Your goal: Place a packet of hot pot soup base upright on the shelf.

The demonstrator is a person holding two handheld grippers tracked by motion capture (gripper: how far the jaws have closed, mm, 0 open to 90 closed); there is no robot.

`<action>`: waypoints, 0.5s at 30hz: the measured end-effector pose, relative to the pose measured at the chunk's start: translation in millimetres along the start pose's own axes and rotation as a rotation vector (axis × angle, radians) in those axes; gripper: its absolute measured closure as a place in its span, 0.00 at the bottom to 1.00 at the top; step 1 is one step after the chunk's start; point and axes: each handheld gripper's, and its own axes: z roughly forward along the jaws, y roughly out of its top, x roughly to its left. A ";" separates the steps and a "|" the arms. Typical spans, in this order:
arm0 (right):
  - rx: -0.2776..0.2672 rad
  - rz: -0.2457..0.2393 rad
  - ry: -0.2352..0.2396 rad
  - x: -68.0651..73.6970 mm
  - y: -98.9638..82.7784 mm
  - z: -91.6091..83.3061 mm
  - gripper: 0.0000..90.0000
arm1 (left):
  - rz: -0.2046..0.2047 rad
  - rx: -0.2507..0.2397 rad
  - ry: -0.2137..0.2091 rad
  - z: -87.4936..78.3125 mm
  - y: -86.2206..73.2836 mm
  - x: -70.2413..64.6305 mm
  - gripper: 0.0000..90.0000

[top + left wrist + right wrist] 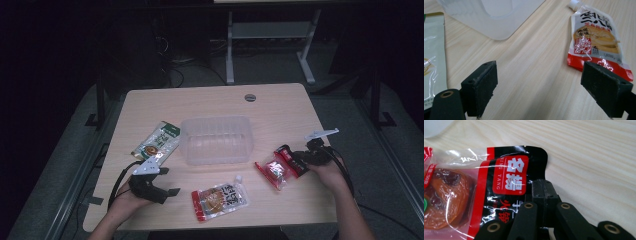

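Right gripper (296,161), clamped on the near edge of the red-and-black packet (276,169), has the clear tub (216,140) at ten o'clock; left gripper (167,182) hangs released.

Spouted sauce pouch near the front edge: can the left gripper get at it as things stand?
Probably yes. The left gripper has its jaws open and aimed toward the spouted sauce pouch, with bare table between them. The right gripper is shut on the red packet, off to the side.
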 end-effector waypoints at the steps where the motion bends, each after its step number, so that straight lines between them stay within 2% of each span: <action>1: -0.003 -0.002 0.008 0.8 -0.7 -0.2 1.00 | 0.000 0.000 0.000 0.0 0.0 0.0 0.15; 4: -0.004 -0.003 0.024 2.5 -2.5 -0.8 1.00 | 0.002 -0.007 -0.006 -1.3 1.6 -2.5 0.15; 6: -0.002 -0.011 0.054 6.0 -4.9 -1.7 1.00 | 0.004 -0.011 -0.010 -0.3 2.5 -3.1 0.15; 9: 0.002 -0.017 0.065 9.8 -6.8 -3.0 1.00 | 0.008 -0.008 -0.015 1.4 4.3 -3.6 0.15; 13: 0.019 -0.051 0.108 21.8 -11.6 -6.3 1.00 | 0.019 -0.003 -0.024 2.6 7.1 -6.4 0.15; 15: 0.024 -0.061 0.114 24.1 -11.9 -6.4 1.00 | 0.016 -0.001 -0.027 2.6 7.7 -7.5 0.15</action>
